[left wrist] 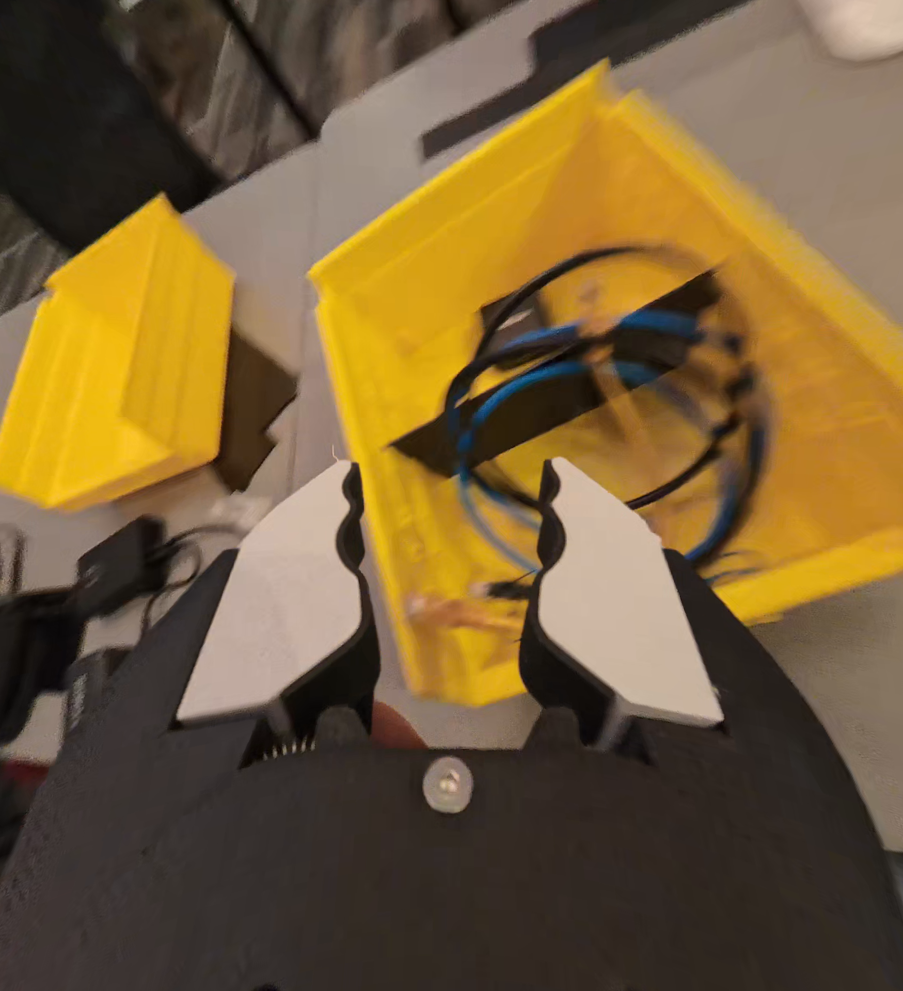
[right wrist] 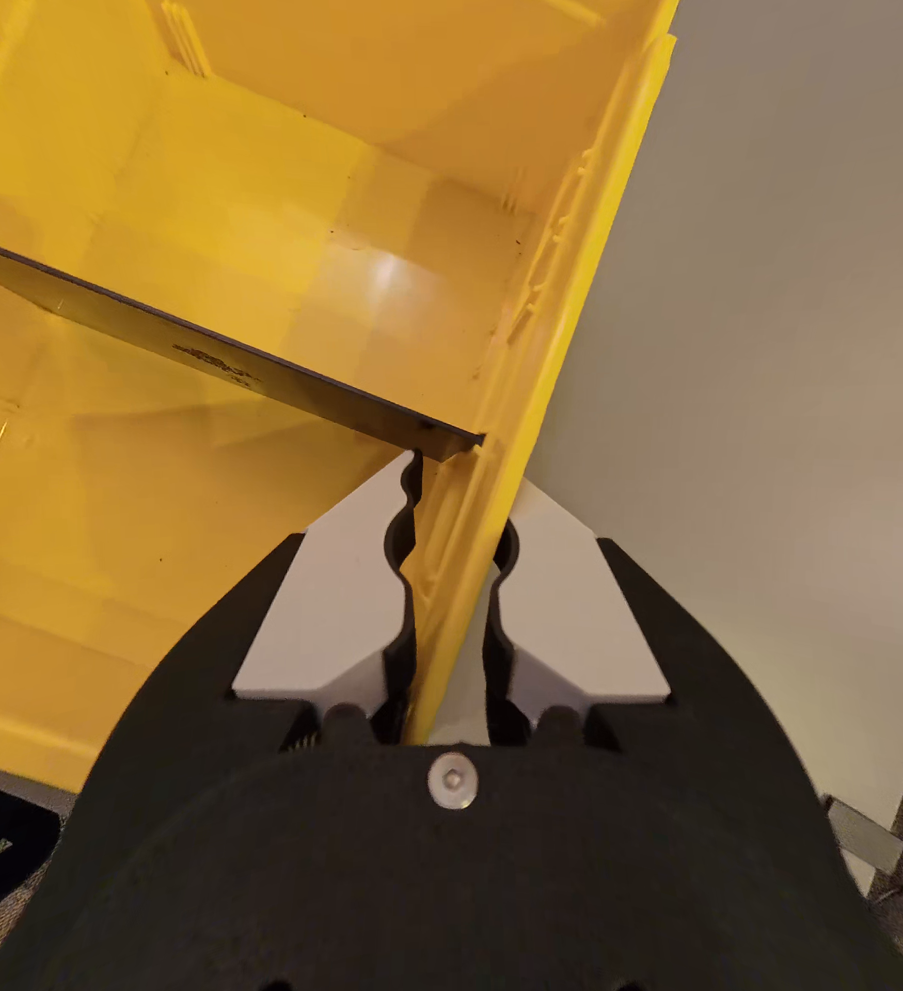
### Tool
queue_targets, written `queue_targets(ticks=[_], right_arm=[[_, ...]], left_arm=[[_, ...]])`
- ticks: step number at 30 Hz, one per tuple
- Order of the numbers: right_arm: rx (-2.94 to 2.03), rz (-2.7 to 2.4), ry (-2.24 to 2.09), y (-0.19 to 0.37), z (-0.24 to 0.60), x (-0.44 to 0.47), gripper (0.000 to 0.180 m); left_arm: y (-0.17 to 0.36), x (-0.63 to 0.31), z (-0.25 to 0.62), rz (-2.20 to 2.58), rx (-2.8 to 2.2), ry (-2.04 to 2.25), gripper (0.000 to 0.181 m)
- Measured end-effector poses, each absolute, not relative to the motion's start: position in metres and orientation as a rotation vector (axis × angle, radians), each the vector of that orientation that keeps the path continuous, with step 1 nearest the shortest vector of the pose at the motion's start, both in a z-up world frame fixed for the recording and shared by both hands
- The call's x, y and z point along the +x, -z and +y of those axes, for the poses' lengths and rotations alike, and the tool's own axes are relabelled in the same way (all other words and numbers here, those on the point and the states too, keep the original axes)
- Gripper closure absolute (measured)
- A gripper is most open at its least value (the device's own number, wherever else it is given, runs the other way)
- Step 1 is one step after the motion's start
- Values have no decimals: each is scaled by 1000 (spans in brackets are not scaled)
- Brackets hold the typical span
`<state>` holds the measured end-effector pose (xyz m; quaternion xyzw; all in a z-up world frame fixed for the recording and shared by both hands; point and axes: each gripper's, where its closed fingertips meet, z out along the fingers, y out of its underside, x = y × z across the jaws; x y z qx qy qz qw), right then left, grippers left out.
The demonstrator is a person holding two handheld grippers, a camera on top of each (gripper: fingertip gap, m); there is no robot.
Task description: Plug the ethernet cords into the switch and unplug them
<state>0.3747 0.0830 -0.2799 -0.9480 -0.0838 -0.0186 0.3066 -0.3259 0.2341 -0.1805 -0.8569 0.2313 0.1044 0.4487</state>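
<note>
The left wrist view, smeared by blur, looks down on a large yellow plastic bin (left wrist: 588, 225) standing on the grey tabletop (left wrist: 840, 204). Only this view shows what lies inside: a loose tangle of blue and black ethernet cords (left wrist: 497, 413) coiled on the bin floor, draped over a black divider panel (left wrist: 540, 407) that crosses the bin. Clear plug ends (left wrist: 470, 595) rest near the bin's closer wall. Whether a switch sits among the coils cannot be told through the blur. The left tongs (left wrist: 452, 472) hang above the bin's near corner with their two white fingers (left wrist: 288, 579) well apart and nothing between them. To the left a second, smaller yellow plastic bin (left wrist: 111, 364) lies on the tabletop, and nearer the edge a black power adapter with thin black leads (left wrist: 122, 563).

The right wrist view is sharp and close. It shows none of the cords, only bare yellow floor on both sides of the same black divider panel (right wrist: 170, 327), whose end slots into the bin's side wall (right wrist: 562, 332). The right tongs (right wrist: 465, 482) straddle that wall, one finger (right wrist: 342, 584) inside the bin and the other outside, closed against the rim. Beyond the wall lies plain grey tabletop (right wrist: 760, 322).
</note>
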Motion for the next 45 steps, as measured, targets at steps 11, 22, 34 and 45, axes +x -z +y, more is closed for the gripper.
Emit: queue_targets(ticks=[11, 22, 34, 45], right_arm=[[-2546, -122, 116, 285, 71, 445, 159], [-2559, -39, 180, 284, 70, 483, 151], [-2277, -364, 164, 163, 79, 368, 41], [-2295, -1158, -307, 249, 144, 90, 96]], left_arm=[[278, -389, 255, 463, -2434, -69, 154], [277, -419, 292, 446, -2426, -13, 153], [129, -283, 223, 787, -2052, 282, 87], [258, -30, 185, 1401, -2118, 587, 80]])
